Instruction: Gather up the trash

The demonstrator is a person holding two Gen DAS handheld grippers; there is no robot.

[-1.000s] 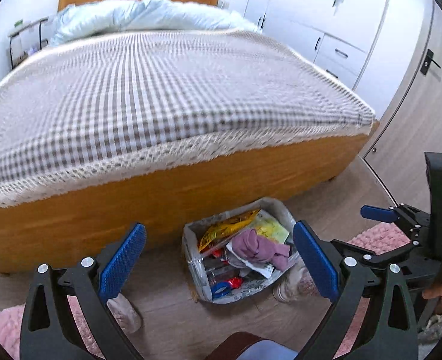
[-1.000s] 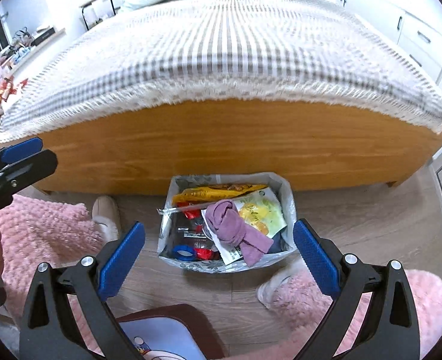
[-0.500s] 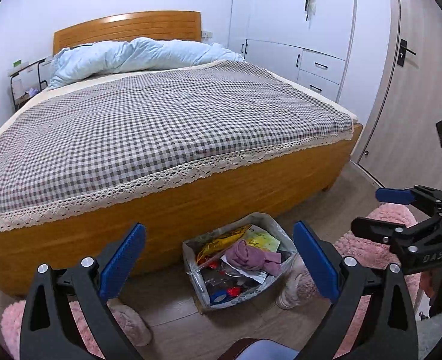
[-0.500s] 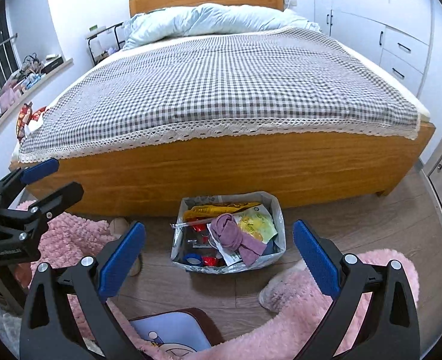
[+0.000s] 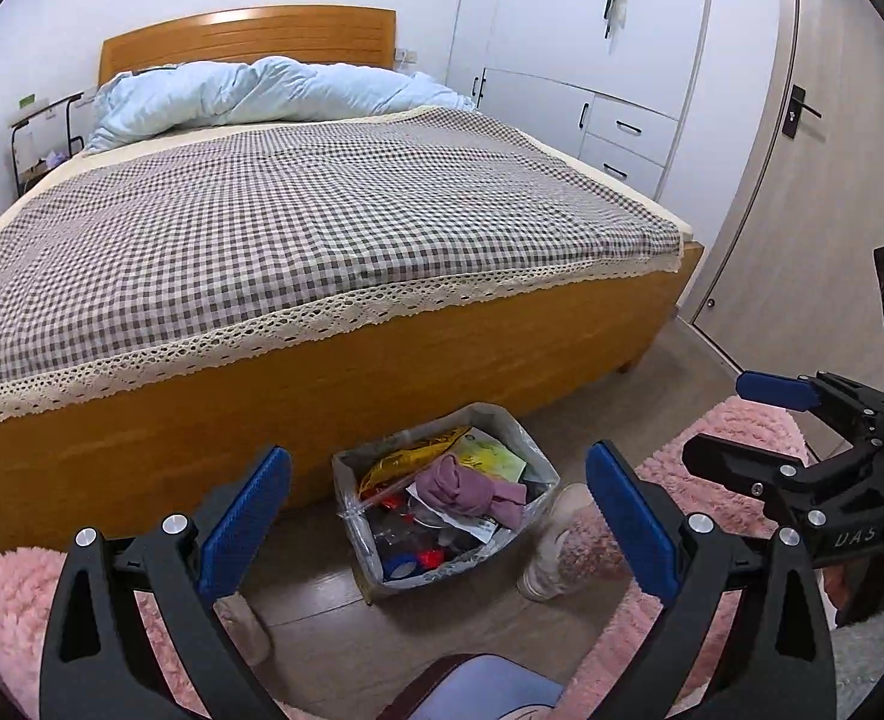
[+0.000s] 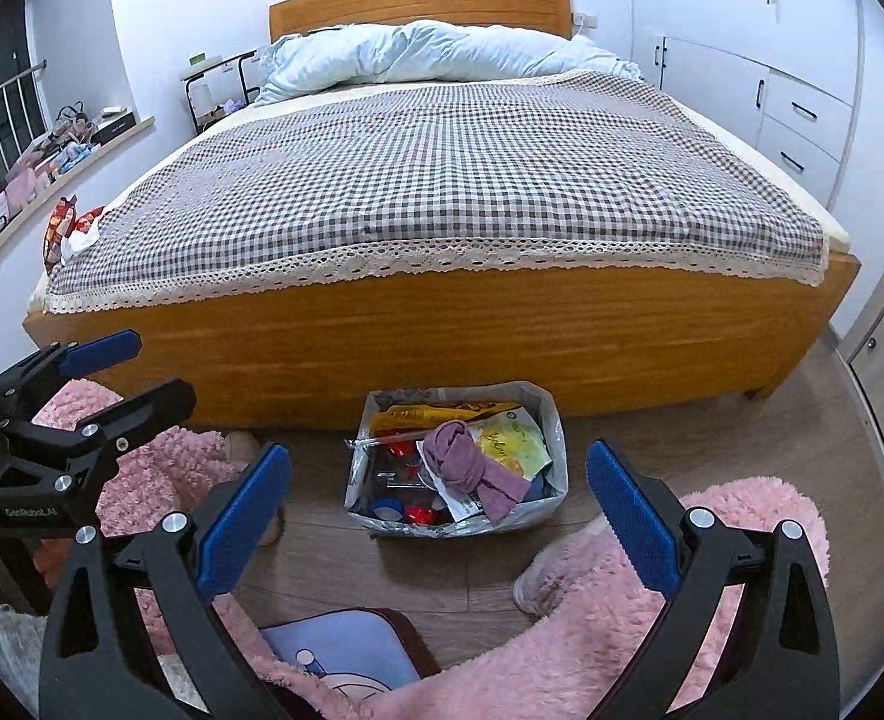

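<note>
Two grippers, left (image 5: 438, 504) and right (image 6: 438, 504), both spread wide, holding nothing. One lined trash bin (image 6: 553, 420) on the floor at the foot of the bed (image 6: 442, 324), holding wrappers and one purple cloth (image 6: 472, 468). Two pink slippers (image 6: 562, 576) flank it.

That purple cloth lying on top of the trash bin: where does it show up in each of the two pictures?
Left wrist: purple cloth low, right of centre, atop the bin.
Right wrist: purple cloth low centre, atop the bin.
Shared landmark: wooden bed footboard behind the bin.
</note>
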